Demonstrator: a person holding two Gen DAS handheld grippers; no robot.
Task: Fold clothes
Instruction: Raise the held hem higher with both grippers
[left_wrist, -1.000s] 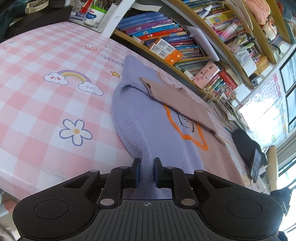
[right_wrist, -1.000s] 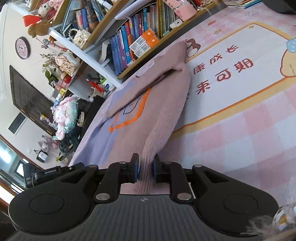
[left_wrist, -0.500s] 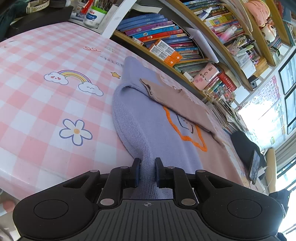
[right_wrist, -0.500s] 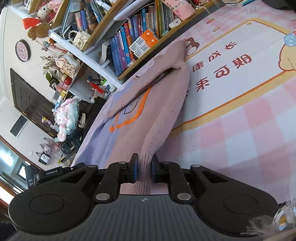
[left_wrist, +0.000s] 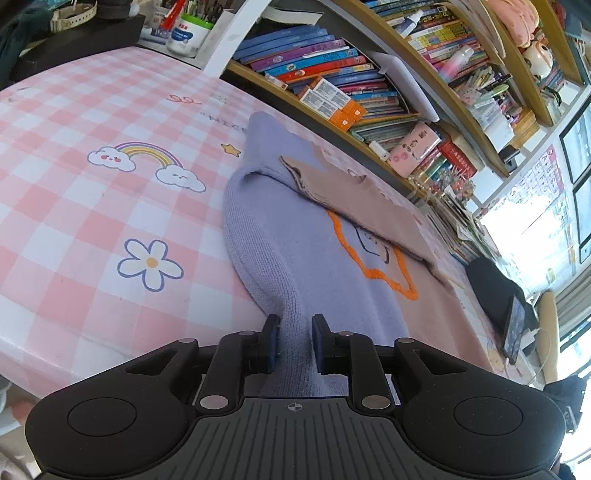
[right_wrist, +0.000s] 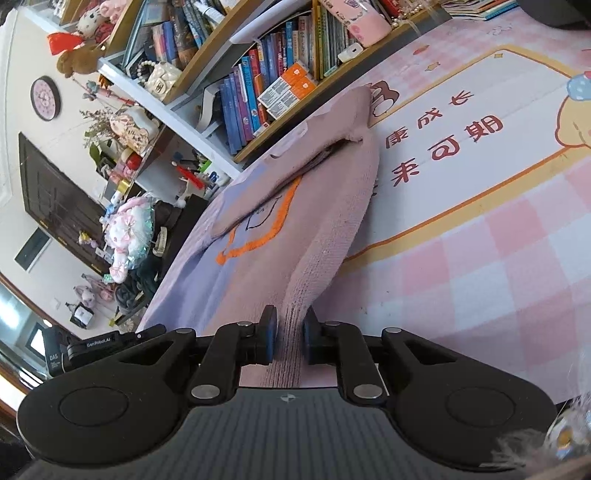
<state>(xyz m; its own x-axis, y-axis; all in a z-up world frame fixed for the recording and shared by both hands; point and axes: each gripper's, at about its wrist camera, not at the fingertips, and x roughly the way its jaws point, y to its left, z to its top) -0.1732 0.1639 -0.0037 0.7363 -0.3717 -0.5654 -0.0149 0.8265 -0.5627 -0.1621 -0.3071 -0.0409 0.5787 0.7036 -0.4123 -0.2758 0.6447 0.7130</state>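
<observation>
Closest to me, the left hand-held gripper (left_wrist: 294, 338) has the lavender hem of the sweater (left_wrist: 317, 258) running up between its two fingers (left_wrist: 270, 341). Its jaws are opening: the knit still fills the gap, but the blue pads no longer pinch it tightly on both sides.

The right hand-held gripper (right_wrist: 289, 339) is clenched on the sweater's (right_wrist: 332, 221) other bottom corner, the dusty pink one, with a ridge of ribbed knit squeezed between its pads and rising out of them.

From both corners the sweater stretches away across the tabletop (left_wrist: 74, 206), which is covered in a pink-and-white checked cloth with a flower (left_wrist: 149, 263) and a rainbow with clouds (left_wrist: 146, 162) printed on it. The garment lies flat, half lavender and half pink, with an orange star outline (left_wrist: 373, 258) on the chest. One pink sleeve (left_wrist: 354, 214) is folded diagonally across the front, partly covering the star. The neck end points toward the far edge of the tabletop.

Beyond that edge stands a bookshelf (left_wrist: 332, 81) crammed with colourful books. In the right wrist view a round wall clock (right_wrist: 45, 98) hangs further off, beside shelves of soft toys.
</observation>
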